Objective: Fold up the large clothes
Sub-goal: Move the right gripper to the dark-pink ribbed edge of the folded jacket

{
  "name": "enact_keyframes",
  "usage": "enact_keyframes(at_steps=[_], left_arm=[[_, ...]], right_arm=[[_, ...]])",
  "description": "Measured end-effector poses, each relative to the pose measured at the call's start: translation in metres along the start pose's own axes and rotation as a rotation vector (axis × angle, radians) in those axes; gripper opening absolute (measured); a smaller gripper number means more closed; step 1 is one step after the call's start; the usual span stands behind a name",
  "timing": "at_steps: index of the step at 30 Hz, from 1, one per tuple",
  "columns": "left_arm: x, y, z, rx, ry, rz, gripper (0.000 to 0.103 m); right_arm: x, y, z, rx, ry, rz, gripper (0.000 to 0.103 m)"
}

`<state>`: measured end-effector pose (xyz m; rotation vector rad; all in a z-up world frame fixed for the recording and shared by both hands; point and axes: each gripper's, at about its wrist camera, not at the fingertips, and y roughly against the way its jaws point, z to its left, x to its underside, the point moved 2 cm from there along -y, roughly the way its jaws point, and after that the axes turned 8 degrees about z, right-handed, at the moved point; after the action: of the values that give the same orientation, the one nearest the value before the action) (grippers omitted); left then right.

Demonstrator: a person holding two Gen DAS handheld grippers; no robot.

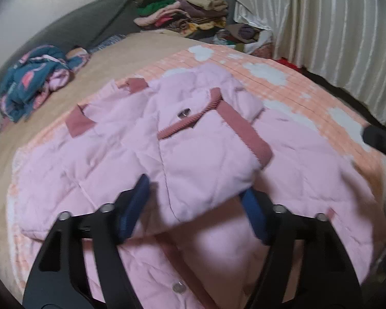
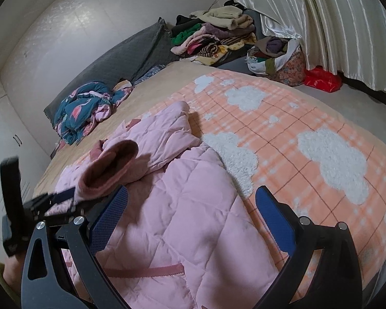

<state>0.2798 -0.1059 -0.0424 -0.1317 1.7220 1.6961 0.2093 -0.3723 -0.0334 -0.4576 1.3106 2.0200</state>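
The bed (image 2: 151, 87) is carrying an orange checked blanket (image 2: 290, 149) with white cloud patches, and the pink quilted jacket (image 1: 193, 154) is lying spread across the near part of that blanket. Its long axis is running roughly across the left wrist view, with one sleeve already lying folded in over the body.

The left gripper (image 1: 193, 206) is hanging directly over the jacket's middle, fingers (image 1: 135, 206) spread, with the folded sleeve's end lying between them but not pinched. The dusky-pink cuff (image 2: 110, 170) is sitting just ahead of those fingers.

The right gripper (image 2: 190, 219) is hovering over the jacket's right-hand edge, near where the pink quilting is meeting the blanket; its fingers (image 2: 275, 219) are spread too, gripping nothing.

Judgement: the unfolded side is lying nearer the right gripper, so the next fold is probably falling to that hand.
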Motion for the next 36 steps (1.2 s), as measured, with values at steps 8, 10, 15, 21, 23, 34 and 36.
enact_keyframes(at_steps=[8, 10, 15, 21, 23, 34, 36], left_arm=[[0.01, 0.029, 0.029, 0.075, 0.07, -0.062, 0.09], [0.008, 0.034, 0.052, 0.03, 0.117, -0.083, 0.093], [0.009, 0.037, 0.111, -0.062, 0.247, -0.113, 0.093], [0.013, 0.038, 0.175, -0.135, 0.368, -0.137, 0.093], [0.018, 0.039, 0.197, -0.16, 0.419, -0.139, 0.093], [0.035, 0.03, 0.249, -0.137, 0.54, -0.14, 0.093], [0.036, 0.028, 0.251, -0.132, 0.544, -0.138, 0.093]], right_arm=[[-0.01, -0.007, 0.015, -0.01, 0.009, 0.01, 0.099], [-0.01, -0.012, 0.026, -0.016, 0.03, 0.024, 0.099], [-0.007, -0.043, 0.066, -0.083, 0.089, 0.112, 0.099], [-0.002, -0.09, 0.113, -0.143, 0.134, 0.221, 0.099], [-0.001, -0.103, 0.123, -0.153, 0.134, 0.251, 0.099], [0.002, -0.148, 0.129, -0.134, 0.082, 0.316, 0.072], [0.004, -0.152, 0.13, -0.124, 0.103, 0.316, 0.033]])
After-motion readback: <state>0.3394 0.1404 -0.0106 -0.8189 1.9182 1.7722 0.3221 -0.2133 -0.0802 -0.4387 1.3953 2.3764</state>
